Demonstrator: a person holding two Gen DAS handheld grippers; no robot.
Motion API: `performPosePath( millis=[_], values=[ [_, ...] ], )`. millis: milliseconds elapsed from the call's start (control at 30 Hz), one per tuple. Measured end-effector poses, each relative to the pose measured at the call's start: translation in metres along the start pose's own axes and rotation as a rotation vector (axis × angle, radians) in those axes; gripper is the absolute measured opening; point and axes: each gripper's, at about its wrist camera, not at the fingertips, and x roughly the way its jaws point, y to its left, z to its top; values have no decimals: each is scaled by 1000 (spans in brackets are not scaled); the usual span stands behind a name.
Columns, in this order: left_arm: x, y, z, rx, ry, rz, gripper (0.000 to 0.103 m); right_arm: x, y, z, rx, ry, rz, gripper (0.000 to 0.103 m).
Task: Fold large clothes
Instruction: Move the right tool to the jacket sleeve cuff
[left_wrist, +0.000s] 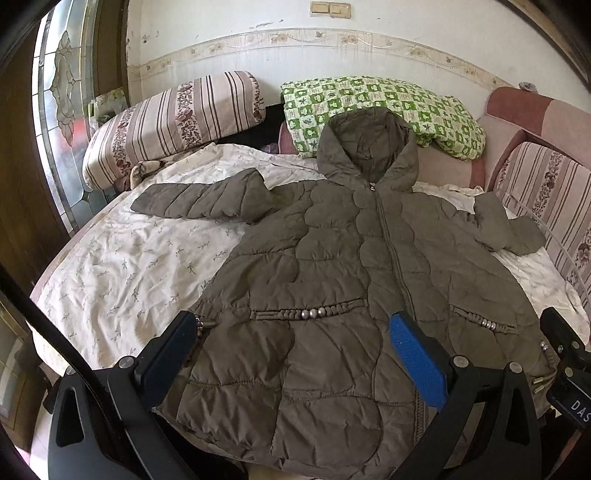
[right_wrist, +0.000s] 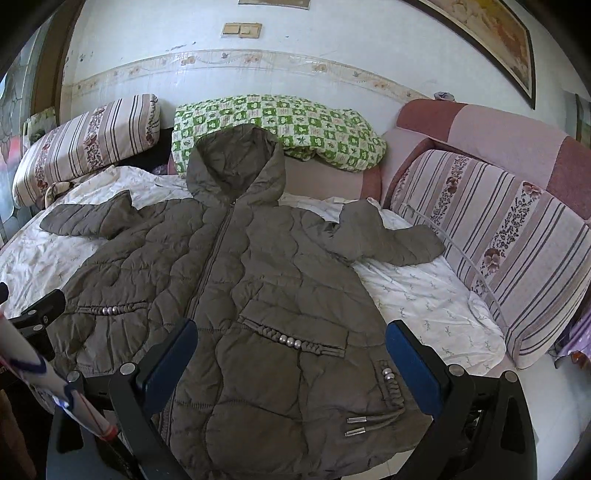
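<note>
An olive-brown quilted hooded jacket lies flat, front up and zipped, on the white floral bed sheet. Its hood points to the far wall and both sleeves are spread out. My left gripper is open and empty, hovering above the jacket's left hem. The jacket also shows in the right wrist view. My right gripper is open and empty above the jacket's right hem, near its drawstring ends. The right gripper's tip shows in the left wrist view.
A striped bolster and a green checked quilt lie at the far edge against the wall. Striped cushions and a pink sofa back line the right side. A glass door stands at left.
</note>
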Motion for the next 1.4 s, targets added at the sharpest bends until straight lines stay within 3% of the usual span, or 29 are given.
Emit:
performPosePath(
  millis=[767, 1167, 1400],
  values=[
    [13, 3, -3, 7, 22, -3, 103, 19, 8, -1, -29, 41, 21, 103],
    [36, -16, 57, 32, -75, -5, 103, 38, -28, 21, 2, 19, -86, 103],
    [72, -38, 93, 39, -114, -9, 103, 52, -40, 29, 4, 22, -128, 103]
  ],
)
